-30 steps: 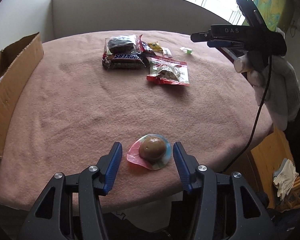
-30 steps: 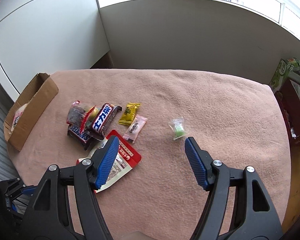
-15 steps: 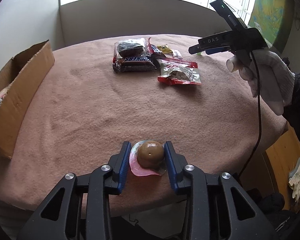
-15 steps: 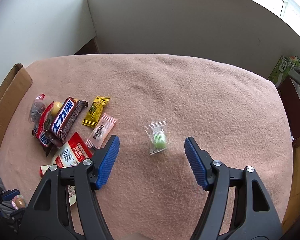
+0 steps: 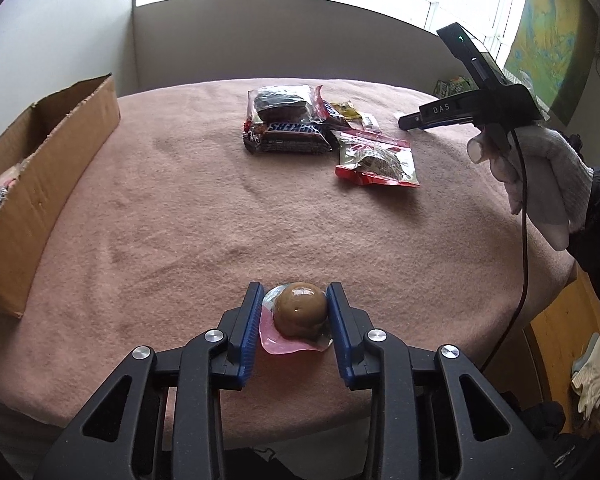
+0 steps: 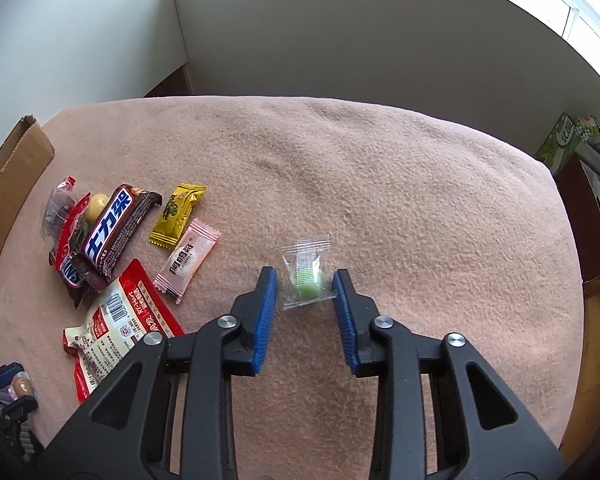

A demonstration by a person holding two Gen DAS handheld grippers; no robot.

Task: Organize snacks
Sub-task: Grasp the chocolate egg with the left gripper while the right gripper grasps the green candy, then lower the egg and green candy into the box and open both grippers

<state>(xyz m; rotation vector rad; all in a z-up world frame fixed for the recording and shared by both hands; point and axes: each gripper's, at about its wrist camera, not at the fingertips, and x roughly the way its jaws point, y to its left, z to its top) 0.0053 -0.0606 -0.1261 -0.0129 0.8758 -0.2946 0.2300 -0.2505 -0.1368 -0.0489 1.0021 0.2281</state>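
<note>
**Both grippers closed in on small sweets at once**

Here, the left gripper (image 5: 294,312) had just been closing, and its blue fingers (image 5: 249,322) sat narrow against both sides of the round brown candy in a clear dome on a pink backing (image 5: 300,314), which lay near the front edge of the pink blanket-covered surface (image 5: 180,220). The right gripper (image 6: 305,300) had also just been closing; its fingers (image 6: 344,312) stood nearly together around the small clear wrapper holding a green sweet (image 6: 306,278), the right finger touching the wrapper's edge, the left one just beside it. Whether the sweet itself was pinched could not be told.

The brown cardboard box (image 5: 48,184) stood open at the left edge, well apart from both sweets. The pile of other snacks, among them a dark brown chocolate bar (image 5: 292,136) and a red and white pouch (image 5: 376,160), lay between.

The risks looked plain. The domed candy was smooth and rounded, so it could squirt forward out of the fingers on lifting. The thin clear wrapper could crumple or slide free if only its film were caught.
</note>
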